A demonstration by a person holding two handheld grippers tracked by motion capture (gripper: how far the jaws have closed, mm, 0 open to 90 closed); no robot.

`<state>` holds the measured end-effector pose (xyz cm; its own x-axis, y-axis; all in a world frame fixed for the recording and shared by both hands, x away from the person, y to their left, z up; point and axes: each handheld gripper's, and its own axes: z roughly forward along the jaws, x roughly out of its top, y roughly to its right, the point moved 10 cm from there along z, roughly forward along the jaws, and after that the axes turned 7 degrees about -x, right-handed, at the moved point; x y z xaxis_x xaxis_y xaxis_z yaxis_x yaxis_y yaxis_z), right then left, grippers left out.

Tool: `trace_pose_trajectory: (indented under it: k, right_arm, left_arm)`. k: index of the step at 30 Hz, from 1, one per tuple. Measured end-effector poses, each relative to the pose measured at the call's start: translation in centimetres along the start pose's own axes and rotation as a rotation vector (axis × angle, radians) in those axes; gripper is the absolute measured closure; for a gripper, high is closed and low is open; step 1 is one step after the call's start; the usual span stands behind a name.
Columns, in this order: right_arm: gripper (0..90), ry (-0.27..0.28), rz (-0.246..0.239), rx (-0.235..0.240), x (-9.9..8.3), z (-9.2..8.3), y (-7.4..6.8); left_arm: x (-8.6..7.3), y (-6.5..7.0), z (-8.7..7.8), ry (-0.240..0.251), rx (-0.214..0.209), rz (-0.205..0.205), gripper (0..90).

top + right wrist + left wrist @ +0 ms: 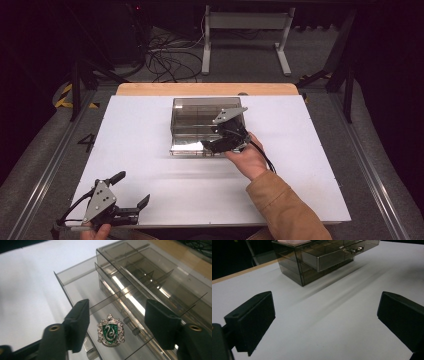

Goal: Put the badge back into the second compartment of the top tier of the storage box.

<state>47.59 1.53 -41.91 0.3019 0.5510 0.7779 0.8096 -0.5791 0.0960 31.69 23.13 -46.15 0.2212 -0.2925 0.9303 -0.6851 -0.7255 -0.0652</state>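
One green and silver badge lies in a pulled-out drawer of the clear box, between the jaws of the right gripper, which stand apart and do not touch it. Near the table's front edge, the left gripper has its jaws wide open, holding nothing

The black left gripper is resting low at the person's side with its jaws standing wide apart. The black right gripper, held in a hand with a tan sleeve, is reaching forward, jaws parted and gripping nothing.
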Motion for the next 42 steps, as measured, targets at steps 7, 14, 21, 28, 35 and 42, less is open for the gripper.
trace_pose_trajectory:
  k: [7,14,21,28,35,42]
  right_arm:
    - [24.9,0.048,0.010,0.016,0.5,-1.6,-0.1]
    - [21.9,0.073,0.005,0.020,0.8,-2.4,-0.3]
    - [19.6,0.087,0.003,0.022,0.8,-3.0,-0.4]
    - [16.6,0.101,-0.004,0.027,0.8,-3.8,-0.4]
    - [12.1,0.127,-0.002,0.029,0.4,-5.2,-0.3]
    - [5.5,0.170,-0.016,0.024,-0.1,-7.1,-0.1]
  left_arm:
    - [0.0,0.0,0.0,0.000,0.000,0.001,2.3]
    - [0.0,0.0,0.0,0.000,0.003,0.003,2.3]
    - [0.0,0.0,0.0,0.000,0.001,0.000,2.3]
    - [0.0,0.0,0.0,0.000,0.002,0.000,2.3]
    - [0.0,0.0,-0.1,0.000,0.004,0.005,2.3]
    - [0.0,0.0,0.0,0.000,0.005,0.004,2.3]
